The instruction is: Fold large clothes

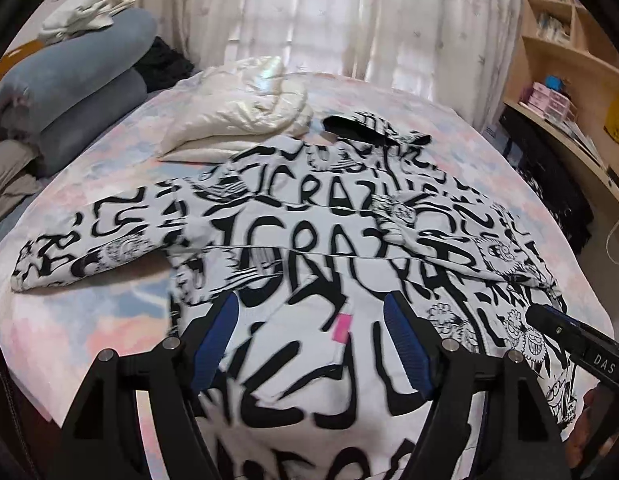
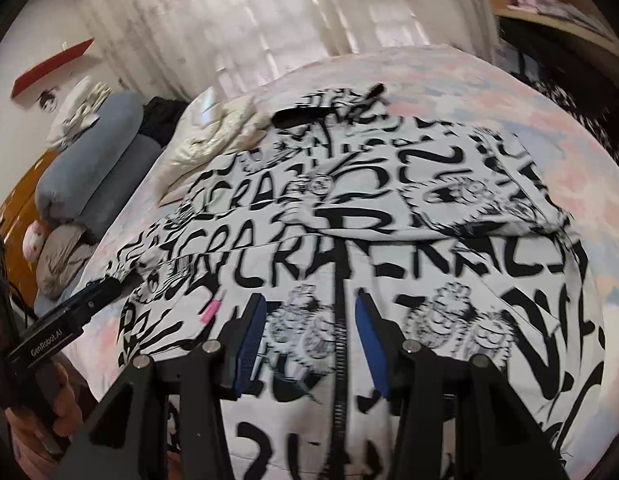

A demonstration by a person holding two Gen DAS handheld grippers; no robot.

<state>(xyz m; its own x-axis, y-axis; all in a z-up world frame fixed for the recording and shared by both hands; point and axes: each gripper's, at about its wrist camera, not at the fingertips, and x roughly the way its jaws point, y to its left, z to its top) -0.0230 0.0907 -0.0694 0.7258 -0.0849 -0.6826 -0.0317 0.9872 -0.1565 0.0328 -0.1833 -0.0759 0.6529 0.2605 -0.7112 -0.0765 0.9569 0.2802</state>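
Left gripper and right gripper hover agape, empty, above the printed jacket; cream coat at eleven o'clock.

The jacket is made of matt white cloth printed in black, with a black toothed zip. The bedsheet is soft, matt pastel cloth. A pearly sheen is shown by the cream puffer. The pads are of ribbed blue rubber on matt black plastic. Pale wood is seen in the shelves.
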